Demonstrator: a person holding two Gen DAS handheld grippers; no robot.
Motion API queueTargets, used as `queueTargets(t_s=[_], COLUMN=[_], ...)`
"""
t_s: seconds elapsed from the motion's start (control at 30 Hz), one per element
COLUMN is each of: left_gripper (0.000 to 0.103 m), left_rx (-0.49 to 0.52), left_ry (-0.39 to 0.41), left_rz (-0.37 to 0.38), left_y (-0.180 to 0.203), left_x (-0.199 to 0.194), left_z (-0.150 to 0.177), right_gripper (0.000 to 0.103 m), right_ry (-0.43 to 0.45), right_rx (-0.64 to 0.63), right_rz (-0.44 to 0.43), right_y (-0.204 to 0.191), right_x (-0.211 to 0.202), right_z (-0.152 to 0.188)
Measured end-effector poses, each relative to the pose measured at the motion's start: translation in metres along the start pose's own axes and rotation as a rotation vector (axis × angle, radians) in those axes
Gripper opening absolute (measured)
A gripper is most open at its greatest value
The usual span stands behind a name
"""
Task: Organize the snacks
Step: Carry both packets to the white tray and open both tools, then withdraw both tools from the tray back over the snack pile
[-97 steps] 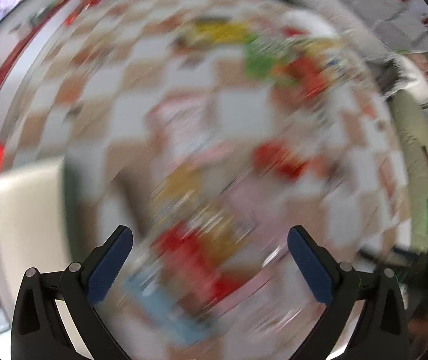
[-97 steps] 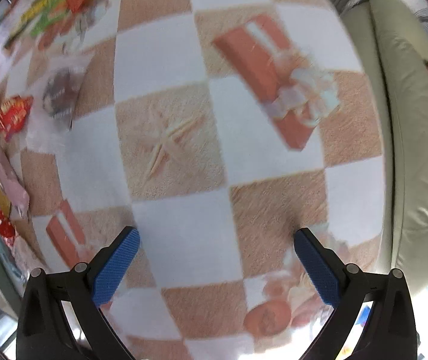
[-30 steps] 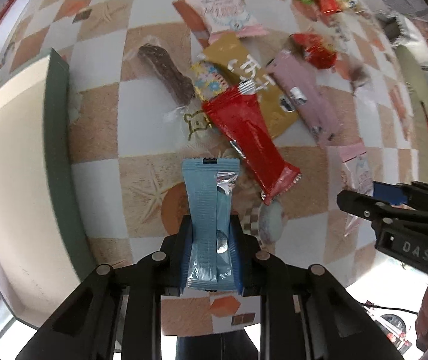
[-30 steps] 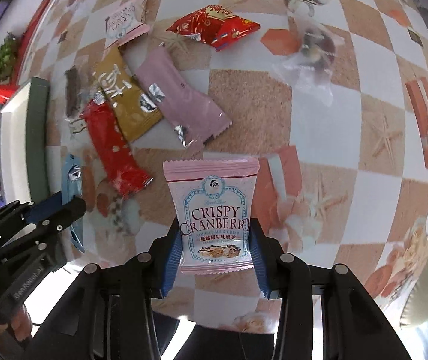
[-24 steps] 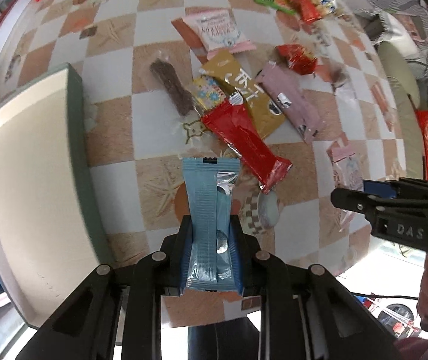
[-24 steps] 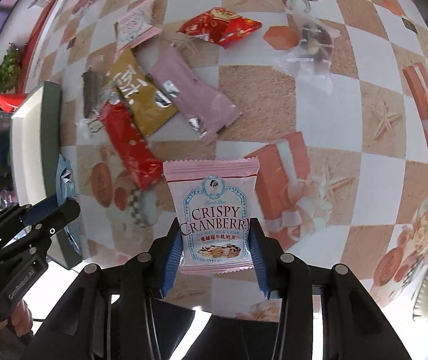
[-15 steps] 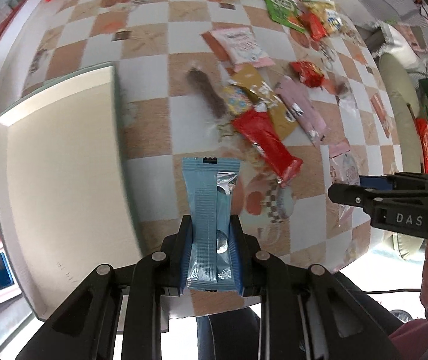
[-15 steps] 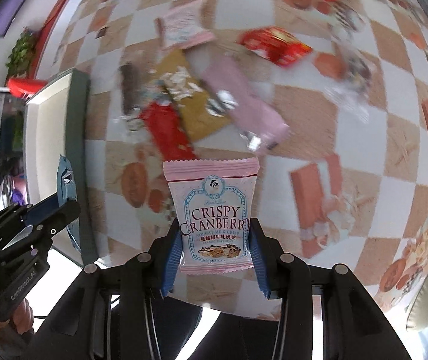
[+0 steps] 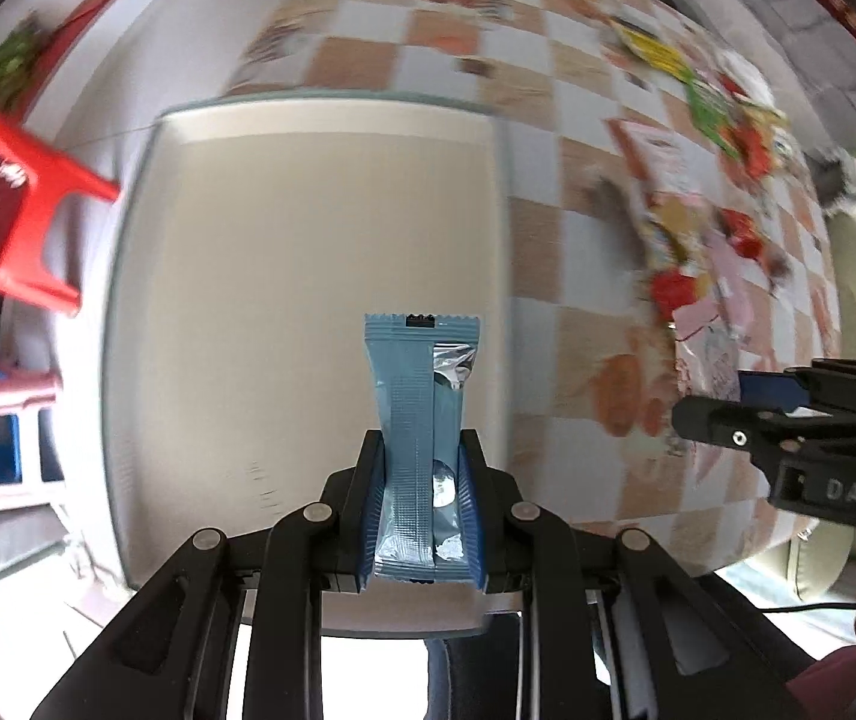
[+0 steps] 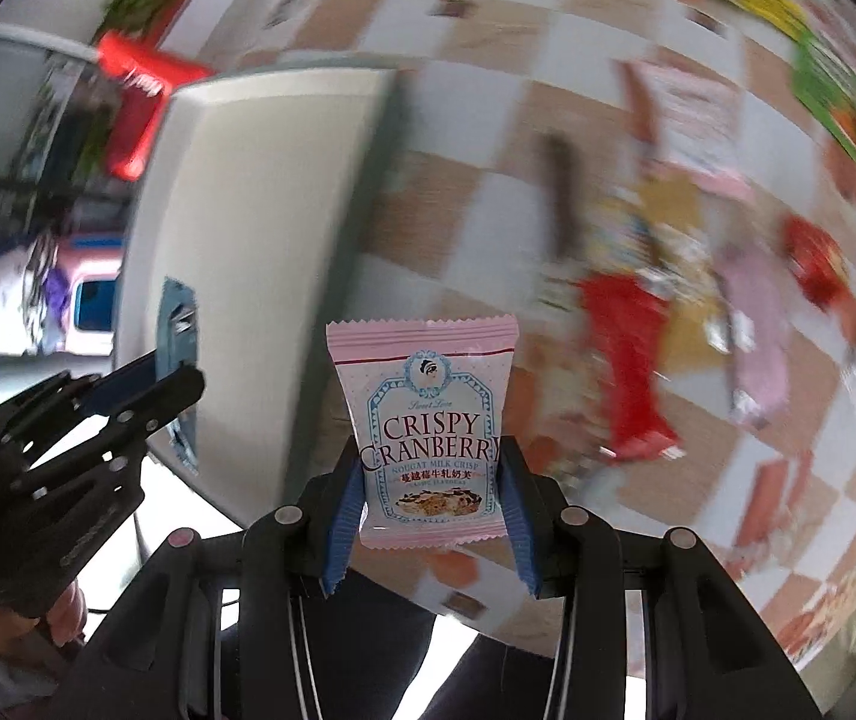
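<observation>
Snacks ride in both grippers: the left gripper (image 9: 422,516) is clamped on 1 light-blue wrapped bar (image 9: 422,420) above the cream tray (image 9: 308,252), while the right gripper (image 10: 428,516) pinches the pink Crispy Cranberry packet (image 10: 428,426) over the checkered tablecloth (image 10: 464,138).

Loose snacks (image 10: 656,300): we see only smeared colours on the checked cloth (image 9: 554,276); no labels readable.
Tray (image 9: 308,276): near edge hidden behind our left gripper (image 9: 422,516).
Blue packet (image 9: 419,420): lower end buried between the pads.
Red stool (image 9: 20,228): blurred, partly cut off.
</observation>
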State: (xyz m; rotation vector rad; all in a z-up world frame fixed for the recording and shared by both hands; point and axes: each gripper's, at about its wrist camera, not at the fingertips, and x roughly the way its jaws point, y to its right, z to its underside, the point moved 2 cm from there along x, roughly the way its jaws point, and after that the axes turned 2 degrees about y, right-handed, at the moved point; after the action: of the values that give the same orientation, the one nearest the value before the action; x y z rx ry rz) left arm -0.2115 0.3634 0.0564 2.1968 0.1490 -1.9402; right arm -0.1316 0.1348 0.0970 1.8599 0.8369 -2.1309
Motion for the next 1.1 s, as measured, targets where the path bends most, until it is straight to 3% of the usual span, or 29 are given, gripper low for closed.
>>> queueTargets(t_s=[0.3,0.57,0.6,0.63,0.7,0.73,0.77,0.97,1.03,1.1], left_gripper=[0.026,0.026,0.027,0.034,0.057,0.072,0.079,0.080,0.080,0.081], left_rx=[-0.117,-0.136,-0.132,-0.126,-0.120,-0.116,-0.111,-0.067,-0.053,-0.037], left_ry=[-0.034,-0.070,-0.069,-0.073,-0.072,-0.061,-0.049,-0.049,-0.039,-0.028], left_rz=[-0.054,-0.079,-0.086,-0.096,-0.108,-0.121,-0.131,-0.154,-0.160,-0.166], left_y=[-0.061,-0.073,-0.073,-0.071,-0.071,-0.069,-0.068,-0.054,-0.049,-0.042], left_x=[0.010,0.024,0.024,0.026,0.026,0.024,0.022,0.021,0.018,0.014], left_z=[0.026,0.035,0.036,0.037,0.037,0.038,0.037,0.031,0.028,0.026], right_gripper=[0.044,0.045,0.049,0.061,0.085,0.086,0.086,0.086,0.103,0.103], right_ry=[-0.074,-0.126,-0.129,-0.131,-0.123,-0.111,-0.108,-0.098,-0.092,-0.076], right_rx=[-0.172,-0.209,-0.208,-0.203,-0.193,-0.184,-0.175,-0.076,-0.038,0.002], right_rz=[-0.004,-0.005,-0.008,-0.013,-0.010,-0.006,-0.005,0.010,0.016,0.023], right_y=[-0.065,-0.090,-0.089,-0.087,-0.086,-0.082,-0.081,-0.041,-0.026,-0.019], right_x=[0.035,0.057,0.057,0.057,0.055,0.053,0.053,0.041,0.038,0.041], right_z=[-0.023,-0.033,-0.033,-0.032,-0.032,-0.032,-0.033,-0.029,-0.025,-0.025])
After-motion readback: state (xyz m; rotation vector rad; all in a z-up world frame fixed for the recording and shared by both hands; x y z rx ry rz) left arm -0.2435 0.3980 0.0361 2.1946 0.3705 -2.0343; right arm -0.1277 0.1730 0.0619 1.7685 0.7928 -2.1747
